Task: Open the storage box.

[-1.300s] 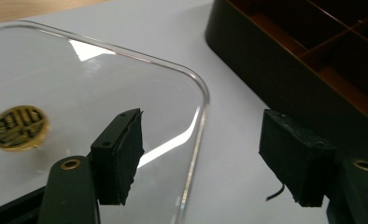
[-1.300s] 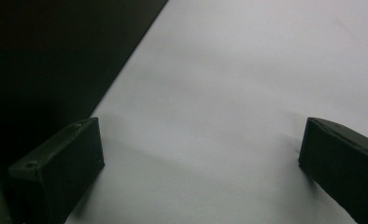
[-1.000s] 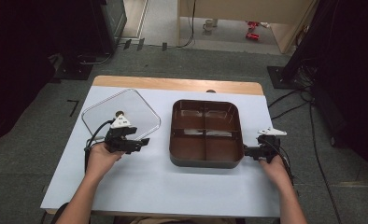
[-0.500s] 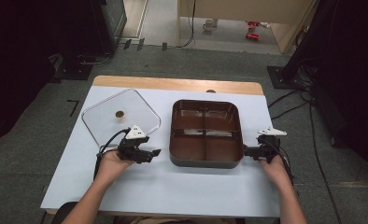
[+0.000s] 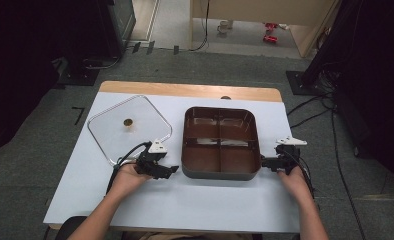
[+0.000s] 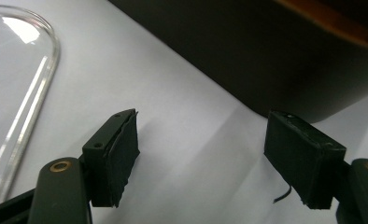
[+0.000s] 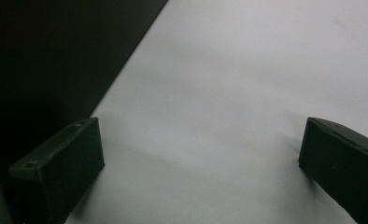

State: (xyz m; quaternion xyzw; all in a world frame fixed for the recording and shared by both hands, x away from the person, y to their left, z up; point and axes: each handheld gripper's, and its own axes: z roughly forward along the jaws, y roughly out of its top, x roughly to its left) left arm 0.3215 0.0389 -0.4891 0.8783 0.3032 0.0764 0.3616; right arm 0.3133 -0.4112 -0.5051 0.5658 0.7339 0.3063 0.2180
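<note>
**Tongs flanking the tray, both released**

Brown four-compartment tray (image 5: 220, 142) sat mid-desk, empty, lid off. Clear lid (image 5: 129, 128) lay flat to its left, just beside it, probably parked there to free the tray for handling. Left tongs (image 5: 171, 170) were low at the tray's near left corner, jaws apart, nothing between them. Right tongs (image 5: 265, 162) were at its right wall, jaws also spread and empty. Opposite placement suggested a two-sided lift. White desk (image 5: 200, 205) carried all.
</note>
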